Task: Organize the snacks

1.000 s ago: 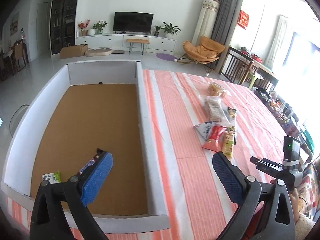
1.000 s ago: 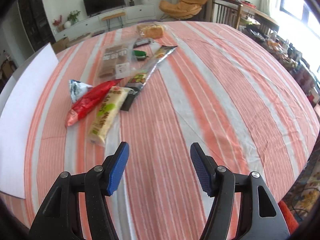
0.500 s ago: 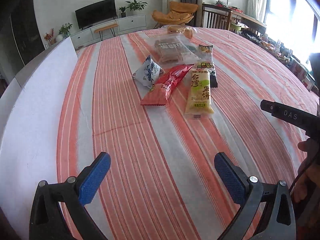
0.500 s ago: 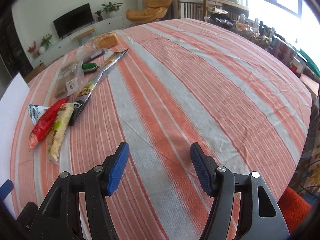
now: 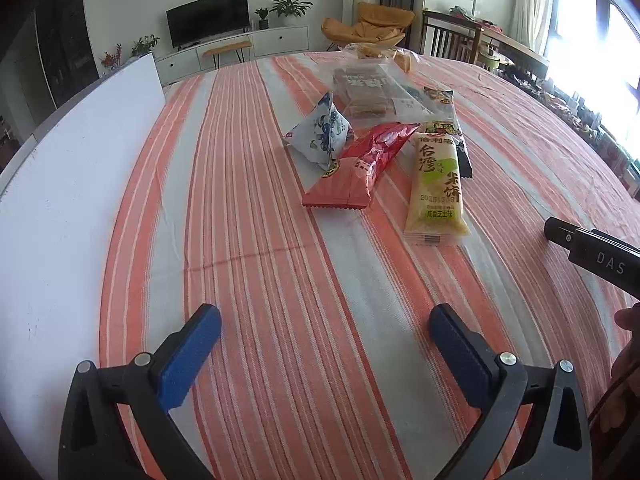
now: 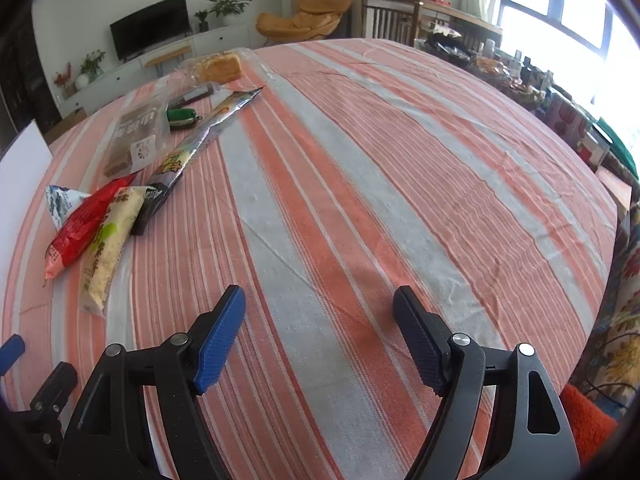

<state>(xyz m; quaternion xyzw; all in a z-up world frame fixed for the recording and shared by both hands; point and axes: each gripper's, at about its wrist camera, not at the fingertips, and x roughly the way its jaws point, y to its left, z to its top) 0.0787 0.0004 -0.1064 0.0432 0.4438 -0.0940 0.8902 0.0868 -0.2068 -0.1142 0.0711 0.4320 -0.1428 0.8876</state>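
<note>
Since a second ago the left hand-held gripper (image 5: 320, 340) has swung away from the cardboard-floored white box and now faces the snack pile, closer than it was half a second back. Its blue-padded jaws stand wide apart and hold nothing. The right hand-held gripper (image 6: 316, 320) is likewise spread open and empty, hovering over a bare stretch of the orange-and-white striped cloth on the bench (image 6: 360, 168), with the pile off to its left.

As for progress, most of the sorting looks undone. Only the tall white wall of the box (image 5: 80, 160) shows now, along the left edge, so what lies inside is hidden. Left on the bench are a blue-and-white pyramid-shaped pouch (image 5: 320, 136), a red crinkled foil packet (image 5: 360, 168) leaning against it, a pale yellow-green rice cracker pack (image 5: 436, 184) just beside that, and a long dark stick-shaped wrapper (image 6: 192, 152) partly under the cracker pack. Farther back sit a clear bag of brown bars (image 5: 368, 92), a small green wrapped item (image 6: 182, 116), and a bagged loaf of bread (image 6: 218, 66).

My guess is that the red packet or cracker pack is nearest for the left side. The packets overlap, so lifting one may drag its neighbours. The box wall must be cleared on the way back.
</note>
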